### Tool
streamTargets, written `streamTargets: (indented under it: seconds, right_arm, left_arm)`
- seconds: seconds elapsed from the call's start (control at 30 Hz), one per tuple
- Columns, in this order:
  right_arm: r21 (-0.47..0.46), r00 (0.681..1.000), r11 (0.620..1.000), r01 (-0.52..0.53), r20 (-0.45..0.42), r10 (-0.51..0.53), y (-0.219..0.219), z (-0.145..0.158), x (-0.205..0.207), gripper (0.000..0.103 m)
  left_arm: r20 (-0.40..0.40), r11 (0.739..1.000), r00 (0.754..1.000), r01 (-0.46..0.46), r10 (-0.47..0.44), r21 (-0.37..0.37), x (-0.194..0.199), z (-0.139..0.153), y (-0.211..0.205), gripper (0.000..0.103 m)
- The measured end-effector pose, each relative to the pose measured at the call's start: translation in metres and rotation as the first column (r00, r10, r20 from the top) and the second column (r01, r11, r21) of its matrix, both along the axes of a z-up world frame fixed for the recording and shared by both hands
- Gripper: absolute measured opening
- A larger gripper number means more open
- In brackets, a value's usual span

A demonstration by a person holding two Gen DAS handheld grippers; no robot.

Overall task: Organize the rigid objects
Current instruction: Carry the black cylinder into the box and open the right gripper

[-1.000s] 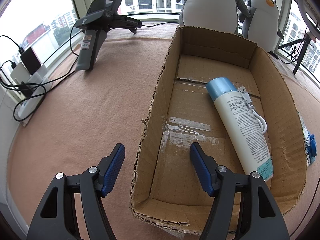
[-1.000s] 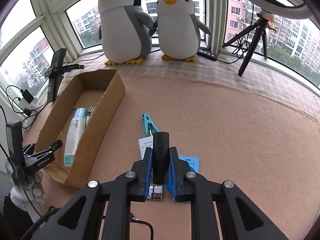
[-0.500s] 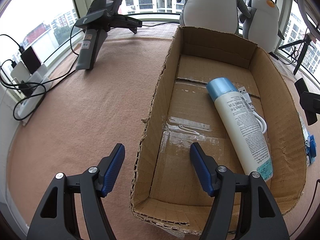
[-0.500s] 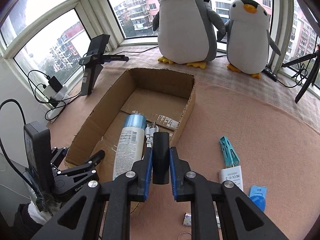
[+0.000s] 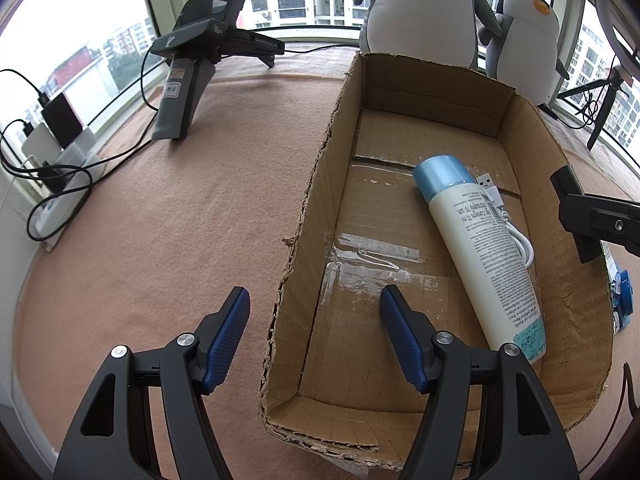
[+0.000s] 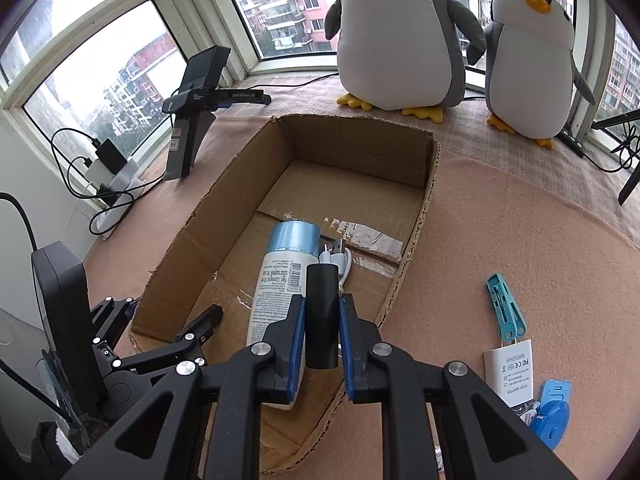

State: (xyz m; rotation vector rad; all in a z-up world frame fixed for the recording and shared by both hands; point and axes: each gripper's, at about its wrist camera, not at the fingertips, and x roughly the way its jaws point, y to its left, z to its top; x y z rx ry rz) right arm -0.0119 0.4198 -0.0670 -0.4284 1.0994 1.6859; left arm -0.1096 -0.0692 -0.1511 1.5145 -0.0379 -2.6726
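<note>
**Black Cylinder Held Over Box; Left Tool Astride Box Wall**

The right gripper (image 6: 322,330) is closed on a black cylinder (image 6: 321,316), both blue pads pressed to its sides, the piece standing upright between them. It hangs above the near end of the cardboard box (image 6: 424,208), over the lower part of the spray bottle (image 6: 280,276).

The bottle, white with a blue cap, lies on the box floor along the right wall. A white USB cable (image 5: 516,232) lies beside it, touching.

The left gripper (image 5: 314,334) holds nothing. Its jaws stand apart, one finger outside the box's left wall, the other inside; neither pad touches the cardboard.

On the pink cloth (image 6: 520,220) to the right of the box lie a teal clip (image 6: 505,308), a white adapter (image 6: 510,372) and a blue tag (image 6: 552,412), near one another.
</note>
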Motion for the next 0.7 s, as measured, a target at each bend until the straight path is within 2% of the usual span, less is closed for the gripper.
streamTargets:
  seconds: [0.1,0.17,0.2,0.23,0.4,0.7]
  right_arm:
    - [0.009,1.0,1.0,-0.002,-0.001,0.002,0.0,0.002,-0.001,0.016]
    - [0.018,1.0,1.0,-0.002,0.002,0.002,-0.001,0.004,-0.002,0.03]
    - [0.022,1.0,1.0,-0.004,0.002,0.004,-0.001,0.006,-0.002,0.05]
    - [0.029,1.0,1.0,-0.003,0.006,0.002,-0.002,0.007,-0.002,0.059]
    - [0.052,0.999,0.999,-0.001,0.039,-0.001,-0.004,0.015,-0.005,0.06]
    - [0.068,0.999,0.998,0.01,0.036,-0.013,-0.008,0.021,-0.002,0.06]
  left_arm:
    - [0.0,1.0,1.0,0.001,-0.001,-0.002,0.001,0.0,0.0,0.068]
    - [0.0,1.0,1.0,0.001,-0.001,-0.002,0.001,0.0,-0.001,0.068]
    - [0.0,1.0,1.0,0.002,-0.002,-0.002,0.001,0.0,0.0,0.068]
    - [-0.001,1.0,1.0,0.002,-0.002,-0.002,0.001,0.0,0.0,0.068]
    - [-0.001,1.0,1.0,0.004,-0.004,-0.003,0.001,0.0,-0.002,0.068]
    - [-0.001,1.0,1.0,0.006,-0.006,-0.004,0.001,0.0,-0.002,0.068]
